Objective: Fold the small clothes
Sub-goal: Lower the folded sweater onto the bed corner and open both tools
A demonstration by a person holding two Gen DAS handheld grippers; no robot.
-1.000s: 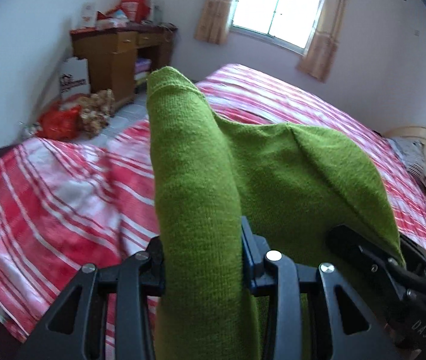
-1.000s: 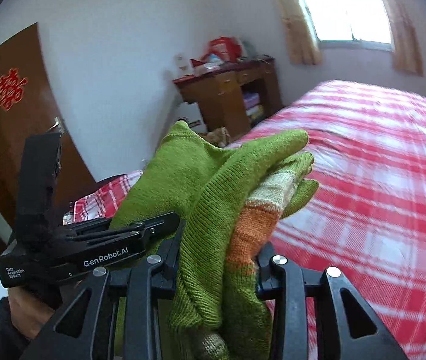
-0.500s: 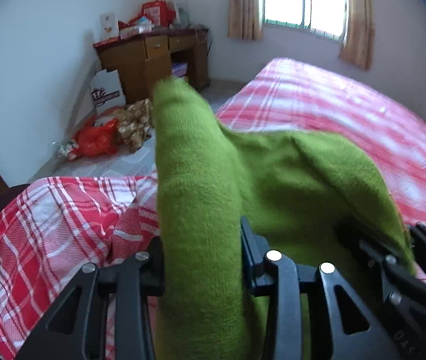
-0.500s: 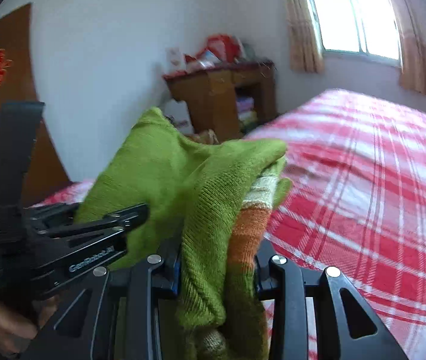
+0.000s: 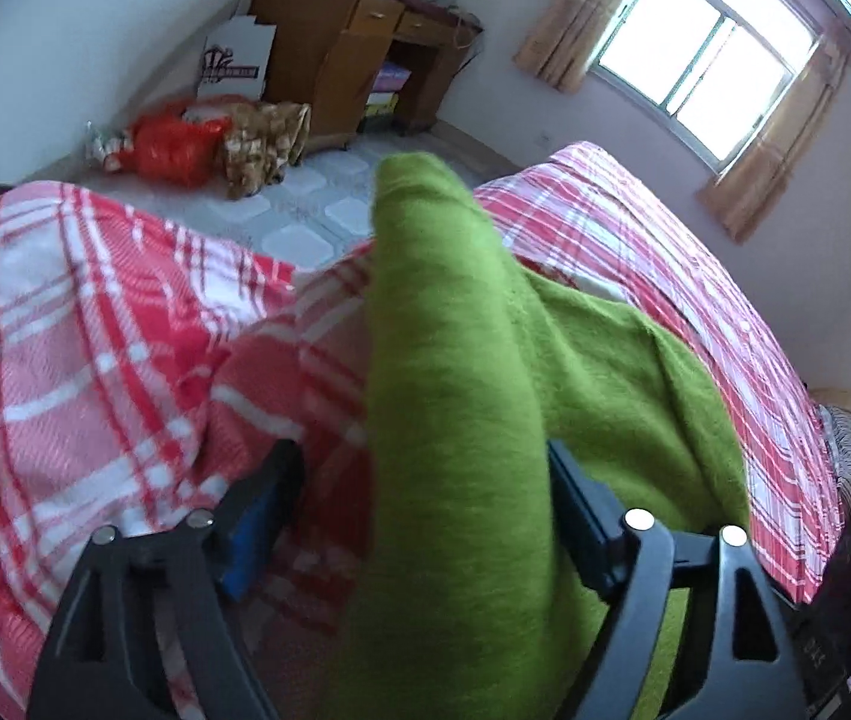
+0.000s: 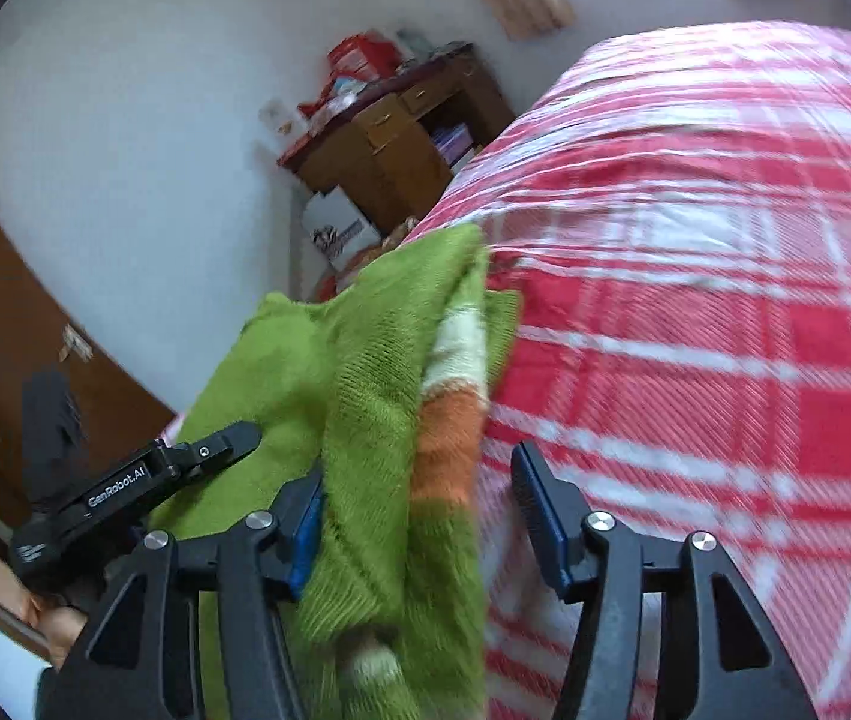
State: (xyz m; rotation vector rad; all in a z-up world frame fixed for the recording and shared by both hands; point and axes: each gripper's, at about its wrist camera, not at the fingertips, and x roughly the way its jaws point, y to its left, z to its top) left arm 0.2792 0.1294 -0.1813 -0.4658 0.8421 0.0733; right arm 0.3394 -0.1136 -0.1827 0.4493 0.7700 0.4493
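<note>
A green knitted sweater (image 5: pixel 455 396) with an orange and cream striped band (image 6: pixel 446 420) lies bunched between both grippers over the red plaid bed (image 5: pixel 95 324). My left gripper (image 5: pixel 425 480) is open; the cloth rests against its right finger, with a gap at the left finger. My right gripper (image 6: pixel 419 510) is open; the sweater (image 6: pixel 365 372) hangs against its left finger, apart from the right one. The left gripper body (image 6: pixel 137 480) shows in the right wrist view, left of the sweater.
The bed (image 6: pixel 695 300) stretches ahead and to the right. A wooden desk (image 5: pixel 359 42) with clutter stands against the wall, with red bags (image 5: pixel 173 144) and a white box (image 5: pixel 233 66) on the tiled floor. A window (image 5: pixel 707 48) is behind.
Both grippers have opened and let go of the sweater. Both views have tipped down toward the bed, and the cloth now rests loosely between the fingers.
</note>
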